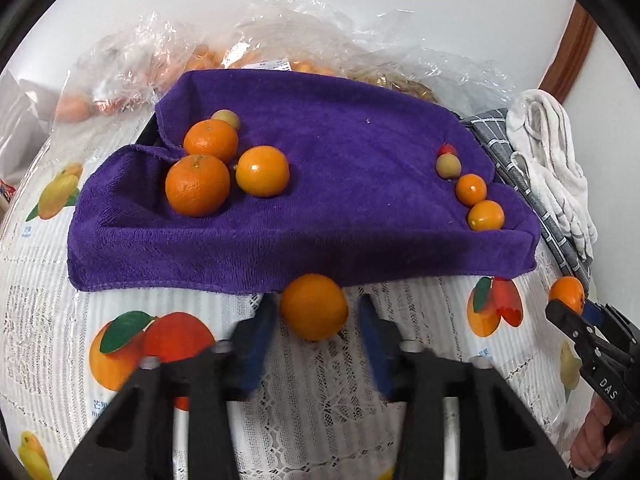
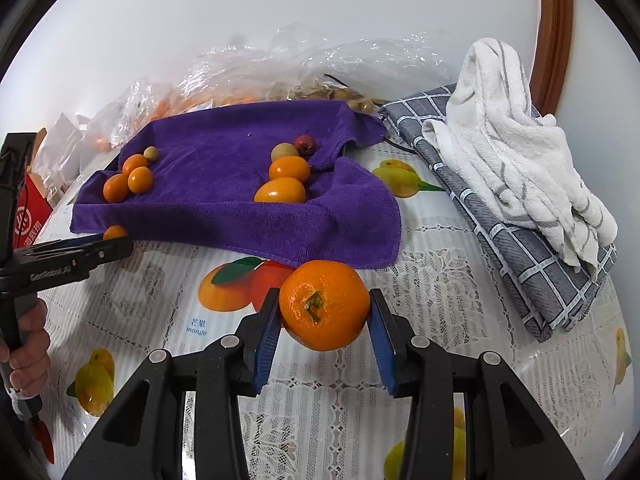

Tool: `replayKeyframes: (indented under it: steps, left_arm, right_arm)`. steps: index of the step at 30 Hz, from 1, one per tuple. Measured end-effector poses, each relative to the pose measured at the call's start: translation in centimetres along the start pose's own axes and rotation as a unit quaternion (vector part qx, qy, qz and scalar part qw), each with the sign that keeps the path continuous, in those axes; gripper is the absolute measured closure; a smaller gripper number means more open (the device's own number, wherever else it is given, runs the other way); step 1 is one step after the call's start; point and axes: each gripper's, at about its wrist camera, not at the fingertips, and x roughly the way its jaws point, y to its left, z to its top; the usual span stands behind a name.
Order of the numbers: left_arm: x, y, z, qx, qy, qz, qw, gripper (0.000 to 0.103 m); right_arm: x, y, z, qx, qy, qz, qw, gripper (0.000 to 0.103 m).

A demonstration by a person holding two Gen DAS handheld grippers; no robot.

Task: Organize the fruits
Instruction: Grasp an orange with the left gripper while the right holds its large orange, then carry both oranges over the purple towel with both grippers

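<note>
At the far left of the right wrist view, a hand [image 2: 28,344] is gripping the left gripper's handle, cut off by the frame edge. The left gripper [image 1: 318,300] is angling down over the worktop [image 1: 328,380], its blurred fingers [image 1: 260,332] closing narrowly around an orange [image 1: 314,306] at the edge of the purple cloth [image 1: 340,184]; they seem to be pressing on it. Fruit is lying on both ends of the cloth. Behind it, bags [image 1: 280,28] are blurring their contents. Further right, the right gripper [image 2: 324,300] is clamping a mandarin [image 2: 324,306], stem toward the camera. Only this view is showing the towels [image 2: 516,152] whole.
</note>
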Motion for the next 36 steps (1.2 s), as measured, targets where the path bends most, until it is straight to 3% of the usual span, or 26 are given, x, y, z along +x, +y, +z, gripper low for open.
replayKeyframes:
  steps: [4, 15, 36]
  left_arm:
    - [-0.5, 0.3, -0.1, -0.003, 0.007, -0.013, 0.9999, 0.071]
    - [-4.1, 1.8, -0.8, -0.002, -0.011, 0.004, 0.9999, 0.071]
    - [-8.3, 3.3, 1.7, -0.022, -0.051, -0.005, 0.9985, 0.071]
  right_arm:
    - [-0.4, 0.2, -0.1, -0.003, -0.002, -0.001, 1.0, 0.061]
    - [-1.4, 1.6, 0.2, -0.001, -0.008, 0.006, 1.0, 0.061]
    - [-3.5, 3.2, 3.0, -0.006, -0.031, 0.008, 0.999, 0.061]
